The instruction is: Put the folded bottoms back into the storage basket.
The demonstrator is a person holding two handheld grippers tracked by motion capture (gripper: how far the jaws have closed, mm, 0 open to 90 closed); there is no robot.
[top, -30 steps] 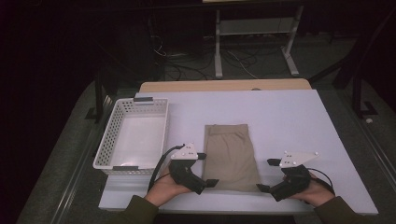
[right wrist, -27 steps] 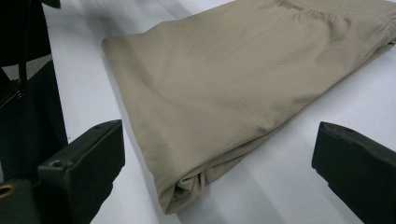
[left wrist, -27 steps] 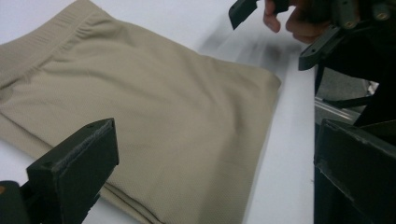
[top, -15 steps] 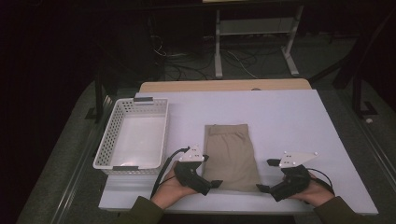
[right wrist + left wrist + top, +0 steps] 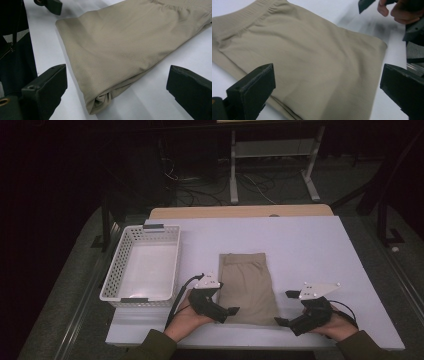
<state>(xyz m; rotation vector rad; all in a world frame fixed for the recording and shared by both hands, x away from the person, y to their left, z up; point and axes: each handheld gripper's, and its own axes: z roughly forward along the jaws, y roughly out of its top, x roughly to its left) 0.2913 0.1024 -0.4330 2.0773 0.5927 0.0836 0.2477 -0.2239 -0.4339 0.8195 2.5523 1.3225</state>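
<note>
A folded tan garment [image 5: 247,285] lies flat on the white table [image 5: 310,245], its elastic waistband at the far end. My left gripper [image 5: 227,315] sits at the garment's near left corner, my right gripper [image 5: 286,308] just off its near right corner. In the left gripper view the left gripper [image 5: 328,80] is open wide, low over the tan cloth [image 5: 312,62]. In the right gripper view the right gripper [image 5: 117,77] is open too, with the folded corner of the garment [image 5: 130,42] lying between its jaws. Neither grips anything.
A white plastic basket [image 5: 142,270] stands empty at the table's left. A wooden board edge [image 5: 240,211] runs along the far side. A metal stand [image 5: 272,150] and cables are on the dark floor beyond. The table's right half is bare.
My left gripper has shifted slightly right and nearer, closing in on the garment's near left corner. The right gripper and the garment have stayed put.
</note>
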